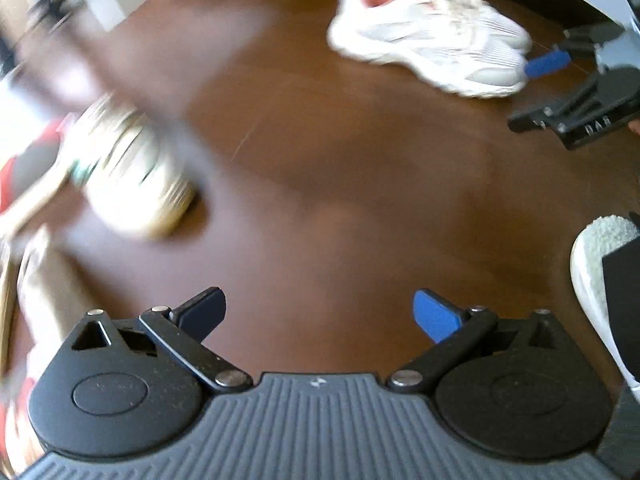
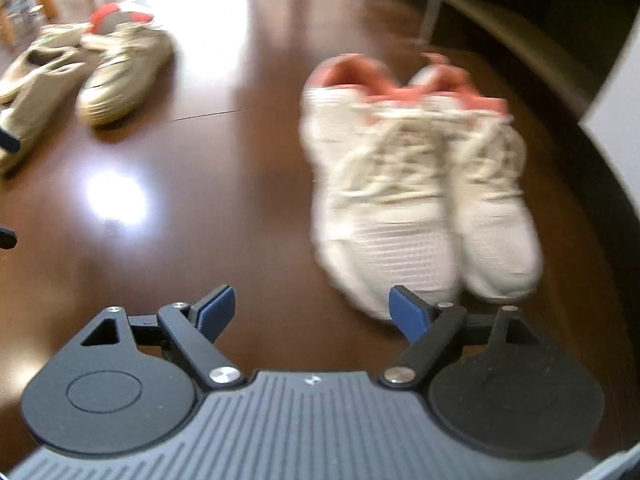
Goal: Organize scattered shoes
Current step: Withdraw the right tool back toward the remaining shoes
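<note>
Sneakers first: a white pair with coral-pink lining sits side by side on the dark wooden floor, toes toward the right-wrist camera, the two shoes touching along their inner edges. We note the right gripper low over the floor, its blue-padded fingers spread wide and holding nothing — the right-hand finger lies just beside the toe of the nearer white sneaker, contact unclear through the blur. Far left in that view, a beige sneaker with a red collar lies next to tan slip-on shoes, well apart from the white pair.

From the left wrist, the left gripper also stands open and empty over bare floor. The white pair shows at far right, with the right gripper near its toes. A beige sneaker, heavily smeared by motion, lies at near left. At the right edge we see the toe of a white knit shoe under a dark trouser leg.
</note>
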`<action>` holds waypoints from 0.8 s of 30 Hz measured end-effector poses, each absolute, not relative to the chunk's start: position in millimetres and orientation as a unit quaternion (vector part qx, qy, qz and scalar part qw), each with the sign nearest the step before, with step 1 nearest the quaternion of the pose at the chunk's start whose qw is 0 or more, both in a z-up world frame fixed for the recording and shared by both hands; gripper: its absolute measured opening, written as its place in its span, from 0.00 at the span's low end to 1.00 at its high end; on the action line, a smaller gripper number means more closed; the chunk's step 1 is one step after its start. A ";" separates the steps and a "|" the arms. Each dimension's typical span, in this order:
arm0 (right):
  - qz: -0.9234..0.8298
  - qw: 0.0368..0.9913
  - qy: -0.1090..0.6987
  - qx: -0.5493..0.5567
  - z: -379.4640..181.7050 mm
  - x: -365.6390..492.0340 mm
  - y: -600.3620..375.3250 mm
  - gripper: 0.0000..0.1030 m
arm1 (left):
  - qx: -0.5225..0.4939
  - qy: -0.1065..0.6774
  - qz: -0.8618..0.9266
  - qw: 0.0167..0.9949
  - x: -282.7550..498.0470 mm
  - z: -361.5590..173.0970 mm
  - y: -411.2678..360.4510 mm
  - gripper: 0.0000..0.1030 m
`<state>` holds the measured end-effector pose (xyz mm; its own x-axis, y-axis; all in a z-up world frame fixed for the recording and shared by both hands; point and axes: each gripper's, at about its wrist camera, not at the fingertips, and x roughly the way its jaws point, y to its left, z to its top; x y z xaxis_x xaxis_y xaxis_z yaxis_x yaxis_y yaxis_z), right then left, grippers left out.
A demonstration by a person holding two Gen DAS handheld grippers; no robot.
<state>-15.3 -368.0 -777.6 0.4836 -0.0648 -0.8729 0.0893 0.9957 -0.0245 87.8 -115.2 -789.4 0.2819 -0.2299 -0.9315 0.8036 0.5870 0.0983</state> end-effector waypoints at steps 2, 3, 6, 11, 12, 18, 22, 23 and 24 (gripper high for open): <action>-0.005 0.860 0.510 0.019 -778.8 -4.3 -350.2 0.80 | 0.249 0.494 -0.297 0.778 80.6 -776.6 -79.7 0.99; 0.010 0.859 0.511 0.020 -778.9 1.1 -343.1 0.80 | 0.236 0.494 -0.285 0.787 79.8 -773.0 -71.1 0.99; 0.065 0.860 0.506 0.016 -772.7 19.6 -315.8 0.80 | 0.197 0.482 -0.228 0.823 79.0 -756.6 -38.2 0.99; 0.159 0.853 0.497 0.002 -756.2 48.2 -275.6 0.80 | 0.157 0.487 -0.167 0.843 86.0 -742.5 1.0 0.99; 0.171 0.850 0.498 -0.003 -754.3 51.5 -269.5 0.80 | 0.146 0.488 -0.163 0.845 86.0 -741.5 9.5 0.99; 0.212 0.843 0.491 -0.064 -747.9 72.4 -229.8 0.80 | 0.131 0.490 -0.150 0.849 82.3 -746.7 38.8 0.99; 0.218 0.838 0.493 -0.083 -750.3 82.4 -215.7 0.83 | 0.108 0.495 -0.150 0.849 83.0 -750.1 46.8 0.99; 0.215 0.837 0.497 -0.083 -752.1 85.4 -212.4 0.83 | 0.106 0.496 -0.149 0.849 83.5 -751.4 48.4 0.99; 0.213 0.835 0.502 -0.080 -753.7 87.9 -209.9 0.85 | 0.103 0.498 -0.148 0.848 83.9 -752.8 50.1 0.99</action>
<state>87.9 -209.9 -753.7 0.4058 0.2741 -0.8719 -0.4356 0.8967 0.0791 83.9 50.1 -752.8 0.4610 -0.1482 -0.8749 0.3539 0.9349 0.0282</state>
